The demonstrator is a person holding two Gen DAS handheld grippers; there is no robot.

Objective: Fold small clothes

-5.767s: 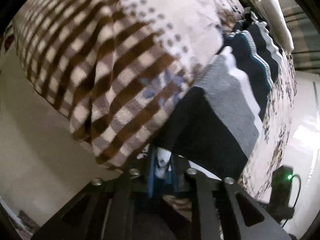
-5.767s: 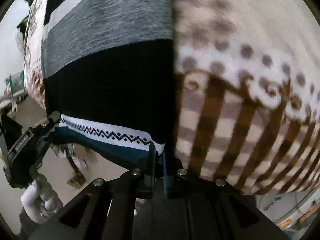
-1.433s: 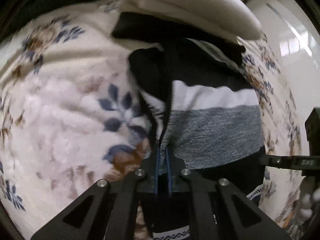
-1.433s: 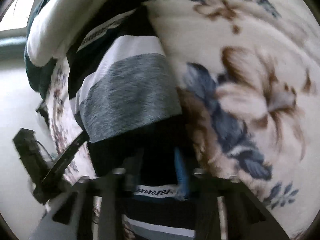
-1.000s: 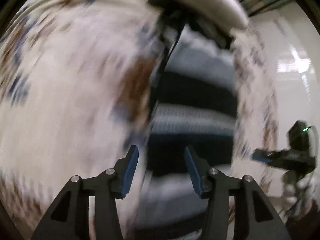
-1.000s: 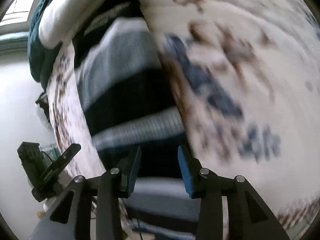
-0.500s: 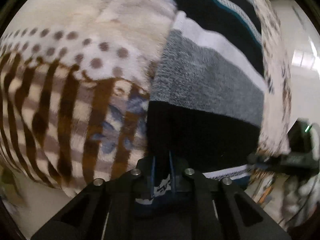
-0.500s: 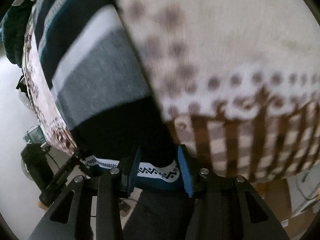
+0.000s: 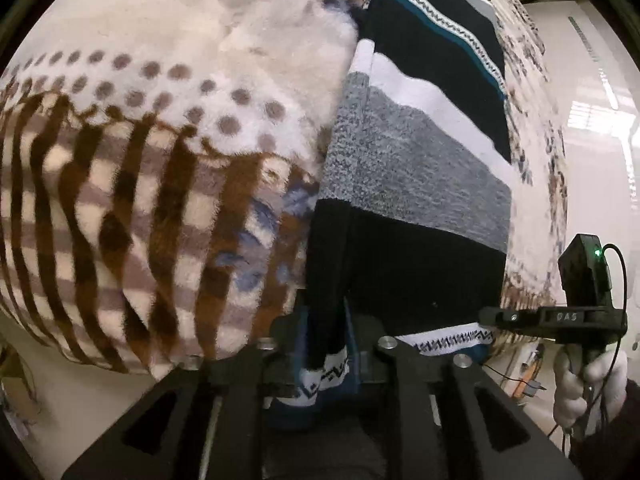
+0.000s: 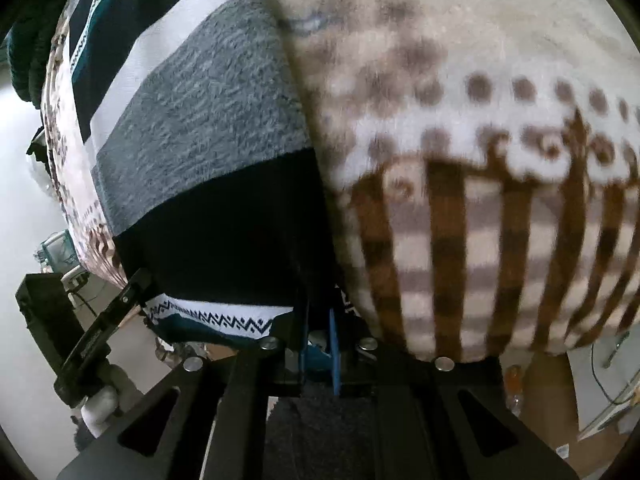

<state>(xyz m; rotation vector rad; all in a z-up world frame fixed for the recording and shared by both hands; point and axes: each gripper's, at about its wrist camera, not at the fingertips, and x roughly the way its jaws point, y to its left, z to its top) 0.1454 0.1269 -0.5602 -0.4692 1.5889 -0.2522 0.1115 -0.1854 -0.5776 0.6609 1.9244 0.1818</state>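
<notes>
Soft daylight, brightest as glare on the white wall (image 9: 592,120) right of the striped sweater (image 9: 416,184), leaves the fingers in shadow, while fisheye bending darkens the corners and the blanket (image 10: 460,92) smears with blur.

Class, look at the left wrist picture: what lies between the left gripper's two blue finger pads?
In the left wrist view, the striped sweater's folded near edge, with its zigzag hem, sits between the left gripper's pads.

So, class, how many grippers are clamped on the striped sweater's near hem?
2. The left gripper pinches the left corner of the sweater hem; the right gripper pinches the right corner. Nothing else grips it in view.
</notes>
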